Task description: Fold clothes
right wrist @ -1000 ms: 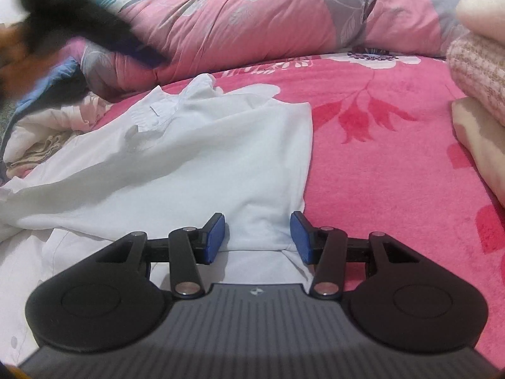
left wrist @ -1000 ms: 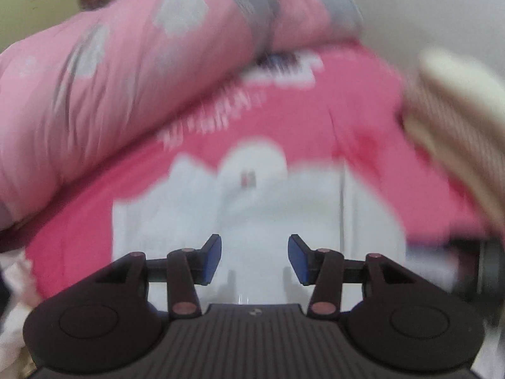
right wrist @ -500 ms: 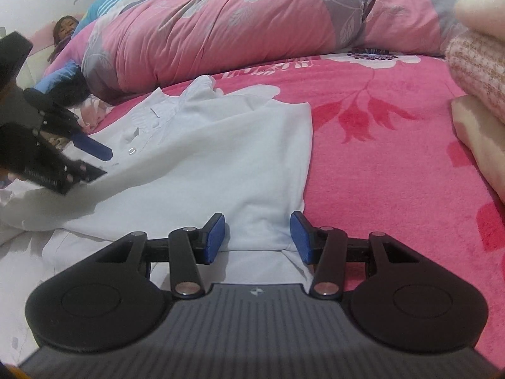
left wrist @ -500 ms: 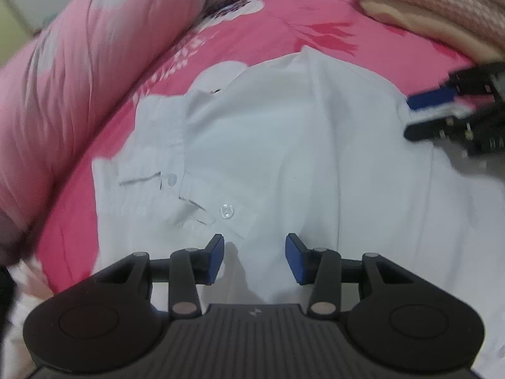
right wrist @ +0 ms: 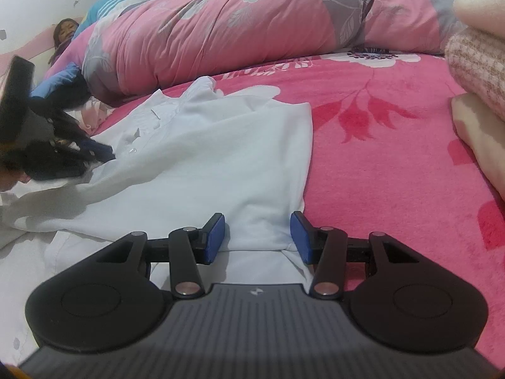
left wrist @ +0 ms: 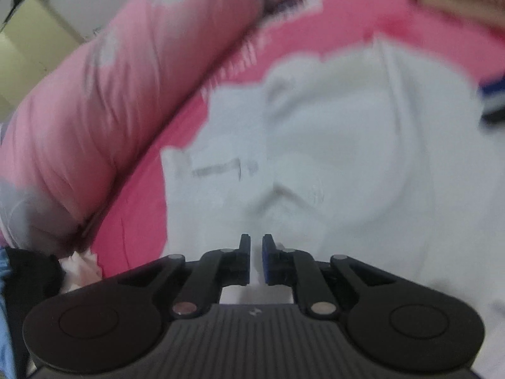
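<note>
A white button-up shirt lies spread on the pink flowered bed cover. My right gripper stands open at the shirt's near edge, with a fold of the cloth lying between its blue pads. My left gripper is down on the shirt by the button placket, at the left of the right wrist view. In the blurred left wrist view its jaws are closing; the left gripper has only a narrow gap, with white shirt cloth pinched in it. The right gripper shows as a blur at the right edge.
A rolled pink and grey quilt runs along the far side of the bed. Stacked folded blankets rise at the right. Loose clothes lie at the far left. A person's head shows by the wall.
My left gripper has come down onto the shirt near its buttons and its jaws have narrowed from wide apart to almost together. The right gripper has stayed still and open.
</note>
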Available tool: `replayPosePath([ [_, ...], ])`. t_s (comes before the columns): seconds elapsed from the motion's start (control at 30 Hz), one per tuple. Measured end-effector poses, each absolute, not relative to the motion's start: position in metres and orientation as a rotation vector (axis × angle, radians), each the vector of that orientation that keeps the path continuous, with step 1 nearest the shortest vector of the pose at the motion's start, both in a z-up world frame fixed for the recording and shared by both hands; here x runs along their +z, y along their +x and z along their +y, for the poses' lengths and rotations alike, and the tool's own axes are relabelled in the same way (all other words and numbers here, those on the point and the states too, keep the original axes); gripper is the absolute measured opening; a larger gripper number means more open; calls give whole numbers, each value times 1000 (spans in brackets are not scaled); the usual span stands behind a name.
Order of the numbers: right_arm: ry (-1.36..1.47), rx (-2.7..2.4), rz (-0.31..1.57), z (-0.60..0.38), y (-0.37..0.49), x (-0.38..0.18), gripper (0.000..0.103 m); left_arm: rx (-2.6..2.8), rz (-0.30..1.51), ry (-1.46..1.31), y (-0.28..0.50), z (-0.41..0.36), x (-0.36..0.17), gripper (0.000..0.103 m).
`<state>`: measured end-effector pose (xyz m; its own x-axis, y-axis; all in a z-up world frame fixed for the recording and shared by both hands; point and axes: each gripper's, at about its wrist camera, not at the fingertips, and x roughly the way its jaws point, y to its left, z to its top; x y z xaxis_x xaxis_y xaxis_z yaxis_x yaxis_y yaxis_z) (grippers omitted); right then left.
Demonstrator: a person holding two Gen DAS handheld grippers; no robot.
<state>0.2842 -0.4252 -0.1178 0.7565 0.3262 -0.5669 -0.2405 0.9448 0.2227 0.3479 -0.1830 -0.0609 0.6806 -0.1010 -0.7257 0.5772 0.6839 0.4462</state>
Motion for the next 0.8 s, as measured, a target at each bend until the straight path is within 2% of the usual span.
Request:
replayPosePath([
  [0.07, 139, 310, 643, -425, 284, -118, 46, -520, 706, 658, 335, -184, -44, 21],
  [0.2, 141, 310, 642, -426, 284, -118, 46, -687, 747, 677, 318, -199, -51, 21],
  [0.33, 142, 311, 641, -426, 285, -118, 46, -531, 751, 795, 337, -200, -85, 20],
  [0.53, 146, 312, 640, -426, 284, -118, 46, -370, 730, 699, 362, -179, -60, 17],
  [0.67, 146, 311, 639, -426, 284, -119, 46, -547, 675, 596, 344, -195, -41, 24],
  [0.8, 150, 312, 639, -427, 284, -119, 46, -666, 703, 595, 346, -229, -61, 24],
])
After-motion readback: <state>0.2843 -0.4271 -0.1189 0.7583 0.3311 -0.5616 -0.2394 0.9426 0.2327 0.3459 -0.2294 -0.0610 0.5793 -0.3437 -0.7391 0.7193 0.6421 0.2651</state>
